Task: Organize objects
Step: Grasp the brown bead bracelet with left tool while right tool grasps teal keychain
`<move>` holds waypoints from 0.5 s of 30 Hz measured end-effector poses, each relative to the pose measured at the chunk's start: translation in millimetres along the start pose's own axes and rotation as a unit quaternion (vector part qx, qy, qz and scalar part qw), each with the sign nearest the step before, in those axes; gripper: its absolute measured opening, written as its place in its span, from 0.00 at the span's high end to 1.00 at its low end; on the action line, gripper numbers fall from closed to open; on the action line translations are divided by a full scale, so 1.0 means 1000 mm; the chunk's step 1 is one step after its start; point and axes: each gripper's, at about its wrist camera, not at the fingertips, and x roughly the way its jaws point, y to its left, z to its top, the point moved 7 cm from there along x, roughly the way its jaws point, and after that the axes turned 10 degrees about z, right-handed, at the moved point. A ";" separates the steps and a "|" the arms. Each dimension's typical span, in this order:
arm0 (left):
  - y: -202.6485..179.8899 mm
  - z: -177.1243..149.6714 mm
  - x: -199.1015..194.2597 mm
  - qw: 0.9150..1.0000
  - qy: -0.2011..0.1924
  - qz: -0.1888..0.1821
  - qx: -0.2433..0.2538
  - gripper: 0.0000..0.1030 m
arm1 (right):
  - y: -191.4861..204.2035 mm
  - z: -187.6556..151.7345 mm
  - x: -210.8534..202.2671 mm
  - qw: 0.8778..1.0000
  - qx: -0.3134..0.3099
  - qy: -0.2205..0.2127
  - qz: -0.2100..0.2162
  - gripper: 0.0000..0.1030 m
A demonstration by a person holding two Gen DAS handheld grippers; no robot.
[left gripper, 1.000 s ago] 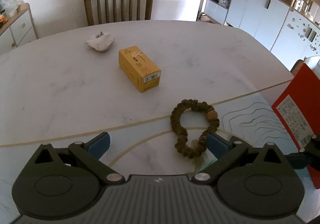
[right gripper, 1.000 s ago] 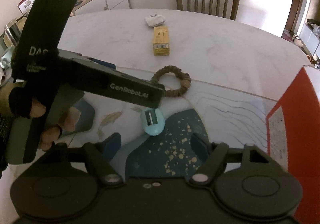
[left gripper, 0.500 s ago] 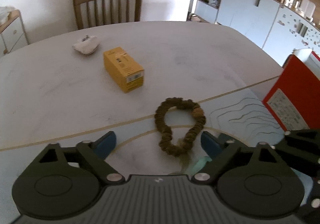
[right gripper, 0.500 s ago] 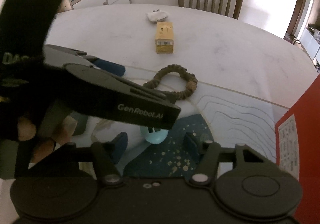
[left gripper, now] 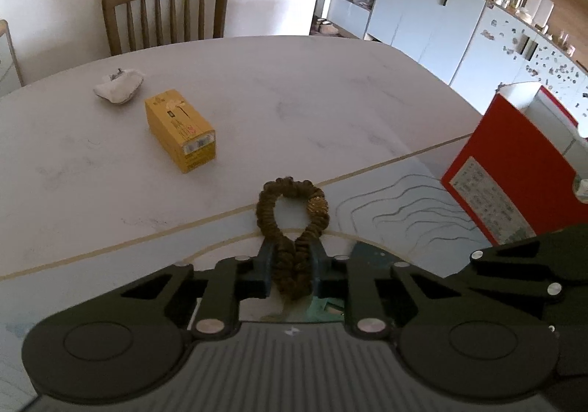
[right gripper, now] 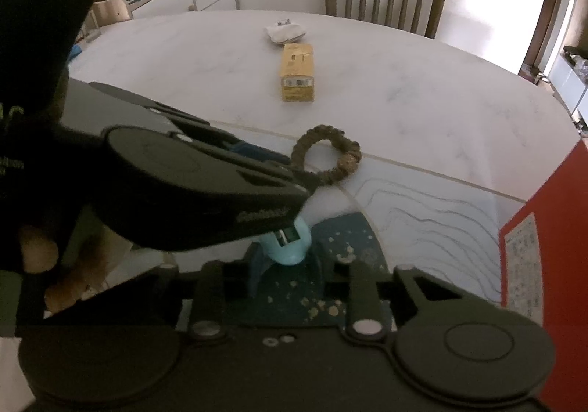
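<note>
Cloth scrunchie (left gripper: 292,228) (ruched, matt).

Both my grippers pitched steeply down, side by side. Left gripper (left gripper: 292,267) jaws closing — scrunchie (left gripper: 292,217) pinched between them. Right gripper (right gripper: 284,265) jaws closing — pale-blue sharpener (right gripper: 290,246) between them.

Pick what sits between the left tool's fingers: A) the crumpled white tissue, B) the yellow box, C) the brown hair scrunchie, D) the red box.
C: the left tool is closing on the brown hair scrunchie, pinching its near end, while the yellow box lies apart on the table.
</note>
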 end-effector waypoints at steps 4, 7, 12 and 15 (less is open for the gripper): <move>-0.002 0.000 -0.007 1.000 -0.005 -0.008 -0.004 0.84 | -0.001 -0.005 -0.007 1.000 0.005 0.004 0.003 0.76; -0.001 0.000 -0.015 1.000 -0.010 -0.008 -0.005 0.85 | 0.000 -0.010 -0.015 1.000 0.008 0.006 0.005 0.76; -0.002 -0.006 -0.031 1.000 -0.009 -0.016 -0.019 0.86 | 0.004 -0.017 -0.038 1.000 0.016 -0.001 0.008 0.78; -0.003 -0.011 -0.045 0.999 -0.012 -0.019 -0.023 0.90 | 0.005 -0.023 -0.055 1.000 0.026 -0.007 0.012 0.99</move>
